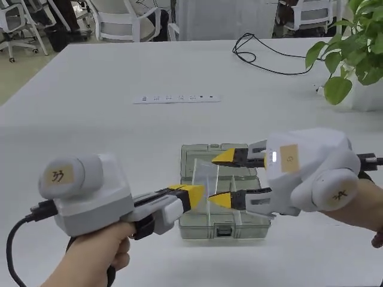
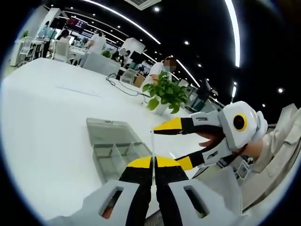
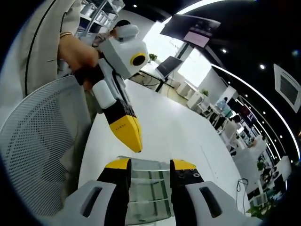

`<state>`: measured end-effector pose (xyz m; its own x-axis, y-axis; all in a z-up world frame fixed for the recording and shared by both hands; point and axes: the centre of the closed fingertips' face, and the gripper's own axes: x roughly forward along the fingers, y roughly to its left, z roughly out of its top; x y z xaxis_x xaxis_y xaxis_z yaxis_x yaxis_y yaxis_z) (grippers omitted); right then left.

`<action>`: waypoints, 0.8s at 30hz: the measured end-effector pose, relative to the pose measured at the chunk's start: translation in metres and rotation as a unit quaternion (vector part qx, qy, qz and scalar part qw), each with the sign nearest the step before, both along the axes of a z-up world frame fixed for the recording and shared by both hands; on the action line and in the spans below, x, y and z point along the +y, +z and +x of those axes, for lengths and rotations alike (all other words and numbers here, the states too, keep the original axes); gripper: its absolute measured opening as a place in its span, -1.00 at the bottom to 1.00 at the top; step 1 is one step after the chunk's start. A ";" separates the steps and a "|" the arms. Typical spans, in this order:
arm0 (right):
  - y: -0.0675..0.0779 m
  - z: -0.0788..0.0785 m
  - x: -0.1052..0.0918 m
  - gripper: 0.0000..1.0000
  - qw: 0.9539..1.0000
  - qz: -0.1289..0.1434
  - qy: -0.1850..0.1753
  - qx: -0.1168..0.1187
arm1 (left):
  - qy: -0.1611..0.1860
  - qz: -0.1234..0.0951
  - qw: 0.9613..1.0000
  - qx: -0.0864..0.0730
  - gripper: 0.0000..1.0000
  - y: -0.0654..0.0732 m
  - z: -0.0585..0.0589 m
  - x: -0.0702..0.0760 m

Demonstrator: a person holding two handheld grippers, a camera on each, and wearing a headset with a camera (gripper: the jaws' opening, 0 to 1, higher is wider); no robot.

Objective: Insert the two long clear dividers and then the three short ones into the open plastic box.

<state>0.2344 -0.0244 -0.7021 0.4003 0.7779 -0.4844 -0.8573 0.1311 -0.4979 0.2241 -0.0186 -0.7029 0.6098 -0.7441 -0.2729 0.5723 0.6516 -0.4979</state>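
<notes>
The open clear plastic box (image 1: pixel 192 156) lies on the white table, with dividers seen inside it (image 2: pixel 113 150) (image 3: pixel 146 188). My left gripper (image 1: pixel 192 195) comes in from the lower left and is shut on a clear divider (image 1: pixel 207 179), held upright just above the box. The divider's thin edge (image 2: pixel 151 141) rises from the closed jaws of the left gripper (image 2: pixel 154 163). My right gripper (image 1: pixel 226 178) reaches in from the right, open, one jaw on either side of the divider's right edge, not touching it as far as I can tell. Its open jaws frame the left gripper's yellow tip (image 3: pixel 128 134).
A white power strip (image 1: pixel 176 98) lies farther back on the table. A black cable (image 1: pixel 263 57) and a potted plant (image 1: pixel 353 54) sit at the far right. Office chairs (image 1: pixel 125 21) stand beyond the table's far edge.
</notes>
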 end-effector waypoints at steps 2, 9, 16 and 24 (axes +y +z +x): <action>0.000 -0.002 0.001 -0.29 1.000 0.004 -0.001 0.007 | -0.009 0.013 1.000 -0.010 -1.00 0.000 0.000 0.002; 0.003 -0.005 0.002 -0.31 0.999 0.025 -0.004 0.034 | -0.054 0.099 0.991 -0.075 -1.00 -0.002 -0.003 0.007; 0.008 -0.008 0.002 -0.36 0.998 0.037 0.001 0.052 | -0.103 0.159 0.974 -0.123 -1.00 -0.007 -0.008 0.008; 0.006 -0.016 0.002 -0.44 0.995 0.034 0.032 0.091 | -0.148 0.181 0.962 -0.142 -1.00 -0.011 -0.015 0.003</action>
<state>0.2187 -0.0229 -0.6963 0.2593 0.8321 -0.4902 -0.9399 0.1007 -0.3261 0.2090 -0.0159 -0.7137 0.4735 -0.7845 -0.4005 0.8389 0.5402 -0.0663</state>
